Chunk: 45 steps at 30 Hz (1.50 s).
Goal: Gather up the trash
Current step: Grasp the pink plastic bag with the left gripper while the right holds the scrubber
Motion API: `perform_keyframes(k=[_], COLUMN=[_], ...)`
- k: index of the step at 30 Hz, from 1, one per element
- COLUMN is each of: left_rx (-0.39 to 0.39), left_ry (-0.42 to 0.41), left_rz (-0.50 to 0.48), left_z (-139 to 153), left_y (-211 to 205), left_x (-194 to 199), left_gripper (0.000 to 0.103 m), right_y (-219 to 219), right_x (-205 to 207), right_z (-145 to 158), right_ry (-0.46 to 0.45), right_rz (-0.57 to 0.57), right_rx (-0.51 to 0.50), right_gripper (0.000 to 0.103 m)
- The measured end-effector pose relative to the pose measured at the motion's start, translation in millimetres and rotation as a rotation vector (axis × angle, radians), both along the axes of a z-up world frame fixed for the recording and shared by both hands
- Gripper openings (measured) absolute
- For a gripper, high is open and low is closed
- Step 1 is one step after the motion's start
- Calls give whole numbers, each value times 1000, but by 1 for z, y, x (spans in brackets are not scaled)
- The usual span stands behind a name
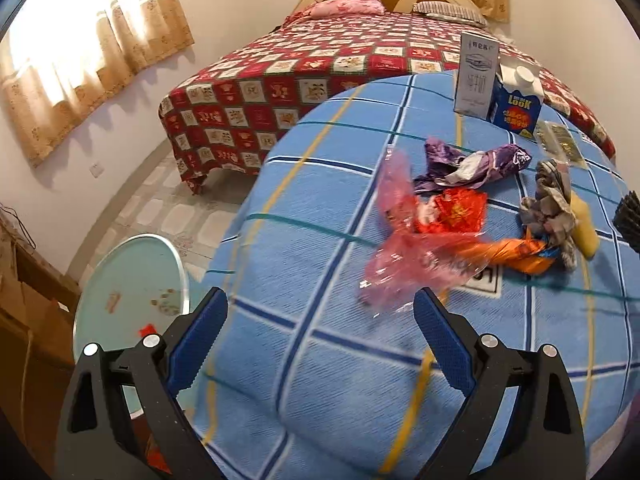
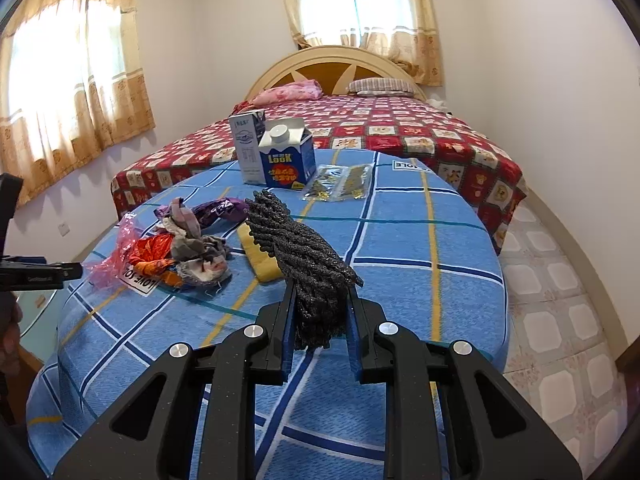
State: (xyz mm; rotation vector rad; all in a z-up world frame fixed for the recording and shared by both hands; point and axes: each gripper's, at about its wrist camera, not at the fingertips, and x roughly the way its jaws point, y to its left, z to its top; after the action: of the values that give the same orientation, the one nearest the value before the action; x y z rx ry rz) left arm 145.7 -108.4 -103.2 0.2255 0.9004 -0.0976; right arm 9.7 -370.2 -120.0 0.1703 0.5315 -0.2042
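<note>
Trash lies in a loose heap on the blue plaid cloth [image 1: 304,264] that covers the round counter. In your left wrist view, the pink cellophane [image 1: 404,248] sits closest to you, just ahead of your left gripper [image 1: 320,320] and slightly to its right. Behind it lie a red foil wrapper [image 1: 460,210], a purple wrapper [image 1: 472,164] and an orange wrapper [image 1: 516,254], with crumpled grey scraps [image 1: 550,204] and a yellow sponge [image 1: 584,224] to the right. Your left fingers [image 1: 440,344] stand wide apart with only cloth showing between them; they hold nothing and touch none of the heap. At the far edge of the counter stand 2 cartons: a white one [image 1: 476,76] and a blue one [image 1: 516,102] just beside it. A round glass side table [image 1: 128,280] stands lower, at the left.

In your right wrist view, your right gripper [image 2: 320,320] is closed tight on a black glittery bundle [image 2: 308,256], whose free end reaches forward above the counter. The same heap lies to the left of the bundle: pink cellophane [image 2: 120,246], orange wrapper [image 2: 154,262], grey scraps [image 2: 196,244], purple wrapper [image 2: 220,210]. The yellow sponge [image 2: 260,258] lies partly hidden under the bundle. Beyond, the 2 cartons stand together, with 2 clear packets [image 2: 340,182] flat beside them. Your left gripper shows at the left border.
</note>
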Motion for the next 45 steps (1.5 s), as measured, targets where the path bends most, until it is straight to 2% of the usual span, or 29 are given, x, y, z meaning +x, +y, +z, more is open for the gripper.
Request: perform_keyframes(k=[3,5,7,11,12,13,14,17,21,23,24,25,26,27,35,40,41,42,43,45], left_rx=[-8,-14,-50,-79,-77,-77,-89,-76,-68,-62,-61,-66,-66,-61,-95,-62,-56,-55,-67,-66], left_ry=[21,38,91,102,96,94,97,66,44,34,34,33,24,12,8,35,52,70,100,83], left_rz=[-9,-11,-23,-43,-50,-59,-70,-84,-99,-98,-91,-79,-73,-68,-44,-35,-36,-38,-43,-52], left_z=[-8,-15,-24,-29,-29,-28,-27,-22,-13,-9,-7,-5,-3,-2,3,-14,-21,-25,-30,-28], left_y=[-7,-10,-9,-8,-9,-9,-8,-9,-3,2,4,8,10,11,0,-15,-16,-16,-14,-12], left_x=[6,10,17,19,18,18,18,15,8,2,1,0,-2,-3,14,30,33,36,38,35], left_gripper=[90,85,65,43,33,16,10,2,1,5,16,43,53,57,56,55,50,30,27,21], right_y=[0,3,7,12,14,15,16,19,18,16,15,13,11,11,6,3,2,3,3,5], right_x=[1,2,3,4,3,4,4,4,3,3,3,3,3,3,3,6,7,8,9,10], right_z=[-3,-5,-7,-6,-6,-6,-6,-6,-4,-4,-4,-4,-4,-4,-5,-6,-7,-8,-8,-7], right_ry=[5,12,18,18,18,18,19,19,13,11,10,10,10,10,11,14,17,17,18,14], right_rz=[5,13,24,34,36,37,40,46,40,33,31,28,25,24,17,5,5,5,6,10], right_rx=[7,8,6,2,0,-1,-2,-4,-7,-8,-7,-6,-5,-4,-10,-11,-11,-10,-9,-8], right_gripper=[22,22,22,22,22,22,22,22,22,22,22,22,22,22,22,22,22,22,22,22])
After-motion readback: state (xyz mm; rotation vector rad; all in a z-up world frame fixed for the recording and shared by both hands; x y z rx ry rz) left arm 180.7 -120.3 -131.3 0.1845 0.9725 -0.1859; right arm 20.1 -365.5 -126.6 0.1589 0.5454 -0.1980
